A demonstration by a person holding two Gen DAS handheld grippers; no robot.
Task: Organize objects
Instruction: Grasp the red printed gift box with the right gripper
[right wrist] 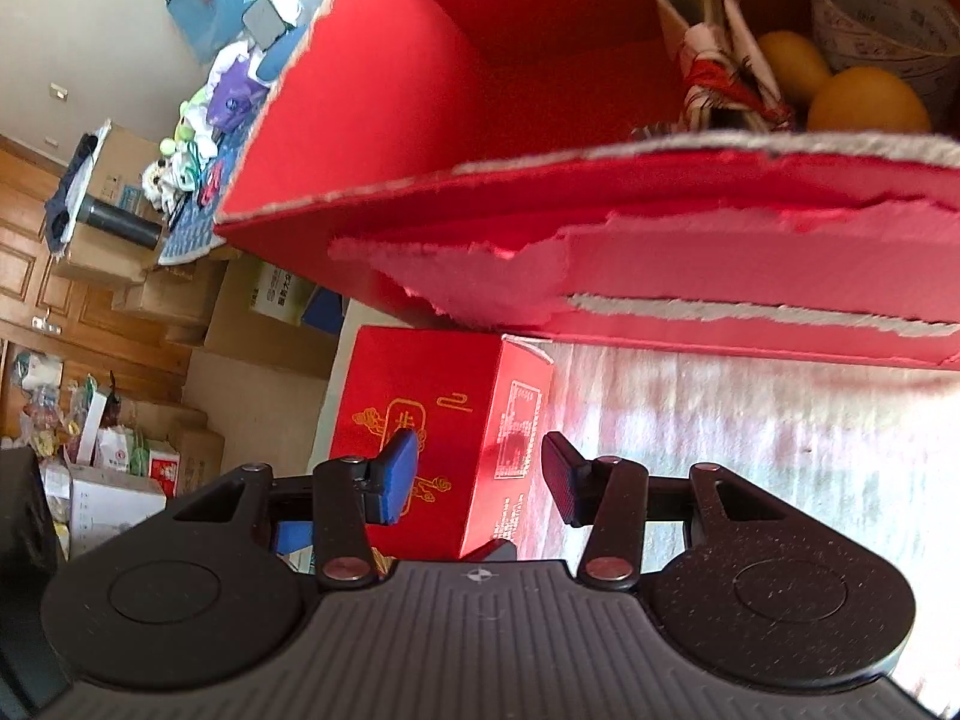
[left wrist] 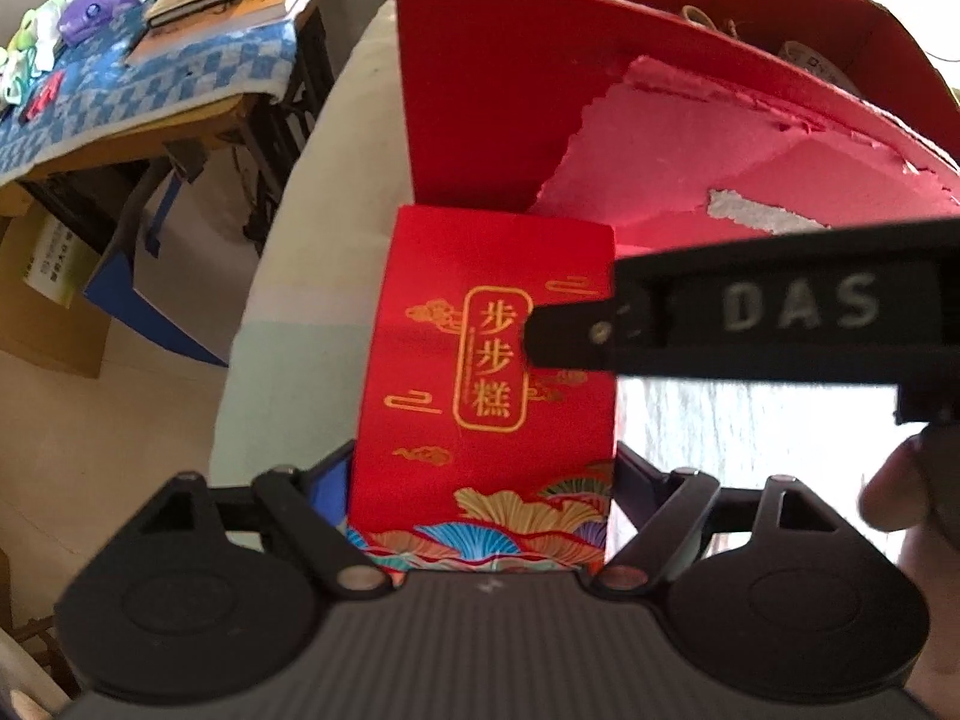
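Bright tabletop [right wrist: 750,438] lies bare beside the small red carton [left wrist: 486,372], clamped by left gripper [left wrist: 483,480]; right gripper [right wrist: 480,474] spread empty.

Small red gift carton [left wrist: 486,372], gold lettering, upright beside big open red box [right wrist: 420,90] with torn flap

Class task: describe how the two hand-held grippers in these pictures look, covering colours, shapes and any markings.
Both have a ribbed dark grey body flanked by two round black discs, with black linkage arms on metal pivot pins. The right hand-held gripper has flat fingers with a blue pad and a red pad. Seen from the left wrist camera, its black side carries raised letters "DAS".
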